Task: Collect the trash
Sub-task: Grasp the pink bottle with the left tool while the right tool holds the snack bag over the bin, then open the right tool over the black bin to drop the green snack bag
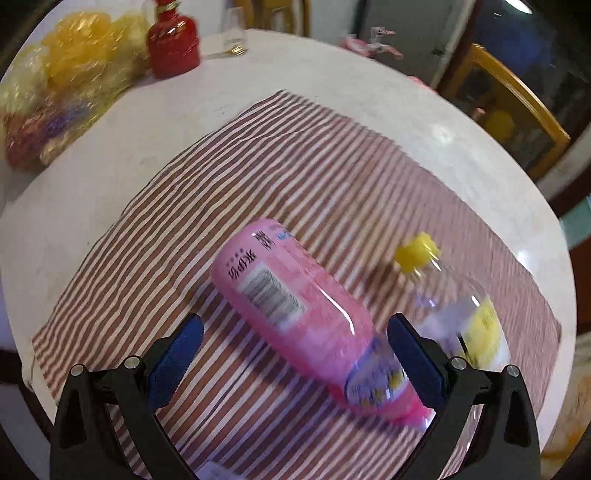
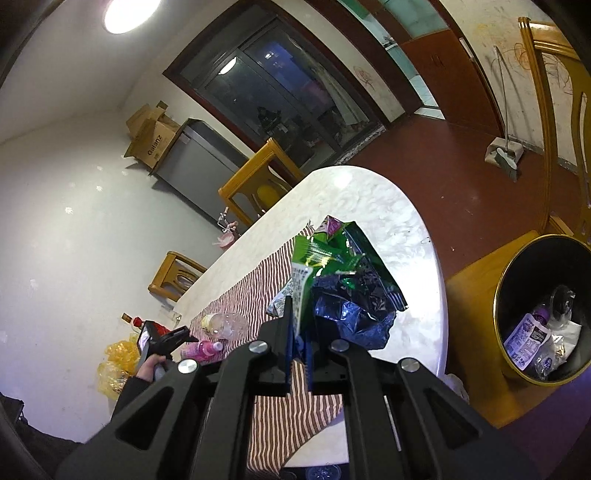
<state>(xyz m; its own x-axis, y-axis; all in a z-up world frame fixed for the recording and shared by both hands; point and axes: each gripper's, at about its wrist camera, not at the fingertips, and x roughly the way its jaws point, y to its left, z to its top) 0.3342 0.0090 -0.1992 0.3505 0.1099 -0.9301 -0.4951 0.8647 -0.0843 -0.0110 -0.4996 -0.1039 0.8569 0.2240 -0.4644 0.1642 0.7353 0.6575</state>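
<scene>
A pink plastic bottle (image 1: 295,314) lies on its side on the striped cloth (image 1: 314,177). My left gripper (image 1: 295,350) is open, with its blue pads either side of the bottle's lower end. A clear bottle with a yellow cap (image 1: 458,306) lies just right of it. My right gripper (image 2: 301,328) is shut on a crumpled green snack bag (image 2: 340,280) and holds it above the table. A black trash bin (image 2: 543,314) with wrappers inside stands at the right on the floor. The pink bottle (image 2: 205,349) and left gripper (image 2: 173,338) also show in the right wrist view.
A red bottle (image 1: 173,42), a yellow mesh bag (image 1: 66,77) and a glass (image 1: 233,33) sit at the table's far left edge. Wooden chairs (image 1: 506,99) stand around the white round table (image 2: 373,206).
</scene>
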